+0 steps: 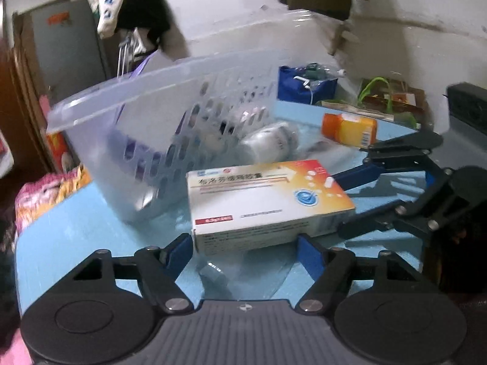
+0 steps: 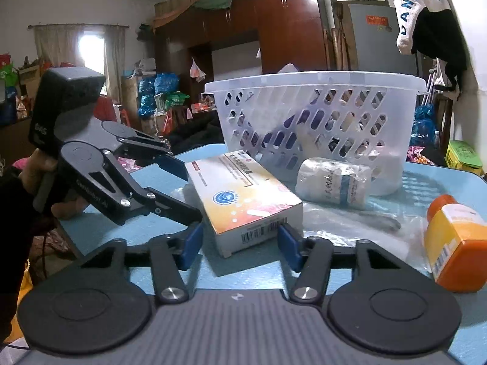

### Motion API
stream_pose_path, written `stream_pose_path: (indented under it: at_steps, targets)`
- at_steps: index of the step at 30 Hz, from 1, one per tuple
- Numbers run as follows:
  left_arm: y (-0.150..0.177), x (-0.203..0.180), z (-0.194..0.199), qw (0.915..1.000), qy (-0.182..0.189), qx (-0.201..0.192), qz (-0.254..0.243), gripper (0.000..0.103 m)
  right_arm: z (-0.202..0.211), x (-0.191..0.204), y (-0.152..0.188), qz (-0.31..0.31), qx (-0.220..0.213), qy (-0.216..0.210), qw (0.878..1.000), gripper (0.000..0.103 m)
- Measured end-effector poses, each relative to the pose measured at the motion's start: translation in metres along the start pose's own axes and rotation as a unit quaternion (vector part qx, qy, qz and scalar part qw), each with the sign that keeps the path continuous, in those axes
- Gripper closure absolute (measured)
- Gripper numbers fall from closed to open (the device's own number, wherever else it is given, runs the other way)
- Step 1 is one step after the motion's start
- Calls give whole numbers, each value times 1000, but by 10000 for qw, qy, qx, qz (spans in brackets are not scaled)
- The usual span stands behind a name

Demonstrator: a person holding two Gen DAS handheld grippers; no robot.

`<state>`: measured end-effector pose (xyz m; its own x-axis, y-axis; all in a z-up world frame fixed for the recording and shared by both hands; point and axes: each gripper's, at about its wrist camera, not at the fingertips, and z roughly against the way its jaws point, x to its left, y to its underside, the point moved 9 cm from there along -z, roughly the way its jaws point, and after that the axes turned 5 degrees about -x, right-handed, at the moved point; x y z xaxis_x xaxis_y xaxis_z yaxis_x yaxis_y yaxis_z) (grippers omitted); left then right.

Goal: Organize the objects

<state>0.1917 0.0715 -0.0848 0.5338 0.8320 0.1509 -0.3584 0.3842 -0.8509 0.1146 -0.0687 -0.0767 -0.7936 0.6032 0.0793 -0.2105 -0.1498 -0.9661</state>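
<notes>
A white and orange medicine box [image 1: 268, 200] lies on the light blue table [image 1: 85, 237], also in the right wrist view [image 2: 243, 203]. My left gripper [image 1: 246, 249] is open with the box's long sides between its blue fingertips. My right gripper [image 2: 240, 243] is open at the box's short end; it shows in the left wrist view [image 1: 356, 200]. A translucent perforated basket [image 1: 170, 127] stands behind the box [image 2: 316, 121]. A white bottle [image 2: 331, 182] and an orange-capped yellow bottle [image 2: 456, 243] lie on the table.
A blue bag [image 1: 304, 82] and packets [image 1: 383, 97] sit at the table's far edge by the wall. Clear plastic wrap [image 2: 365, 219] lies on the table. Cluttered room, wardrobe [image 2: 274, 30] and hanging clothes [image 2: 426, 15] lie beyond.
</notes>
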Motion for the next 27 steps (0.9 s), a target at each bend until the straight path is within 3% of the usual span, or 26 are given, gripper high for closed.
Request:
stream_pose_path:
  at_steps: [5, 8, 12, 14, 18, 24, 27]
  targets:
    - [-5, -13, 19, 9988, 300, -393, 34, 34, 9, -13, -1, -31, -60, -7, 10000, 47]
    - [-2, -22, 20, 9985, 420, -342, -12, 42, 15, -22, -1, -96, -96, -82, 9999, 47]
    - [-2, -25, 18, 9980, 508, -285, 263, 43, 16, -25, 3, 75, -48, -85, 9999, 47]
    - [0, -27, 15, 9985, 381, -197, 353, 51, 18, -26, 4, 87, -69, -137, 9998, 48]
    - [3, -33, 15, 9977, 30, -207, 640, 56, 23, -29, 5, 222, -88, -204, 9995, 50]
    - [13, -56, 15, 9943, -484, -629, 708, 58, 31, -37, 8, 463, -158, -256, 9985, 52]
    - [15, -60, 17, 9911, -561, -874, 837, 62, 34, -39, 8, 560, -190, -229, 9980, 53]
